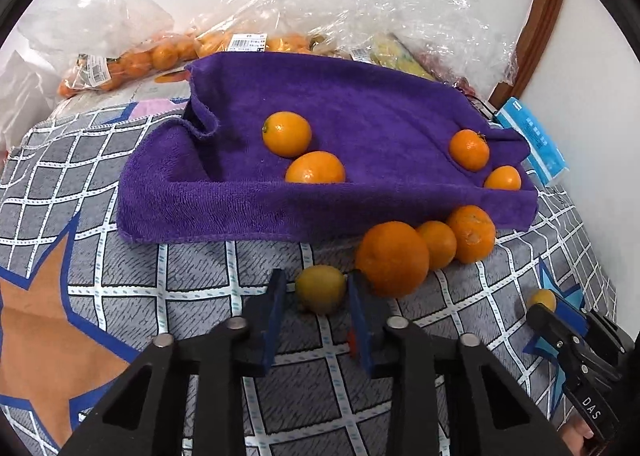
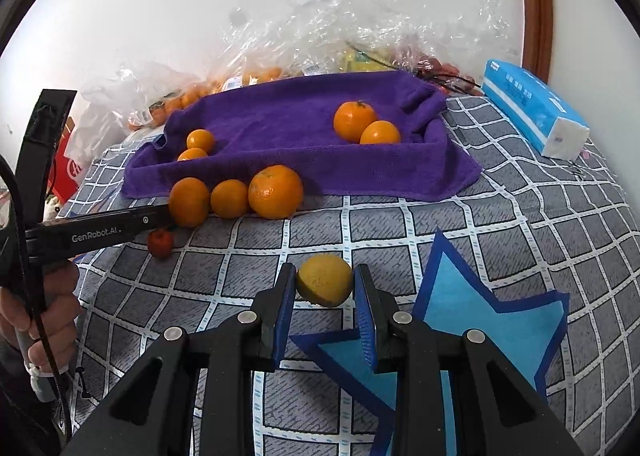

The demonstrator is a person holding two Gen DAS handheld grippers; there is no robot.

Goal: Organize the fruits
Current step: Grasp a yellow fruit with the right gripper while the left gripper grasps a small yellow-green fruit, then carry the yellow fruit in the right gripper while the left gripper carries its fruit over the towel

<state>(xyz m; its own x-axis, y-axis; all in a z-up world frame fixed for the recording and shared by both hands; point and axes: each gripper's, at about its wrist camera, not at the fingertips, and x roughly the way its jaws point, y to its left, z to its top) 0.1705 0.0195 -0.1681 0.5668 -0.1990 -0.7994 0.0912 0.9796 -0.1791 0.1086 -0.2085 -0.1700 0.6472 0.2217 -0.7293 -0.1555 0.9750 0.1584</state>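
On a grid-patterned bedspread [image 1: 120, 256], both grippers stand clamped on small yellowish citrus fruits: the left gripper [image 1: 316, 288] on a yellow-green fruit [image 1: 320, 288], the right gripper [image 2: 324, 284] on a yellow fruit [image 2: 325, 279]. Just beyond, three oranges [image 2: 276, 192] sit in a row against the near edge of a purple towel-lined tray [image 2: 360, 172], which holds four more oranges [image 1: 287, 134].
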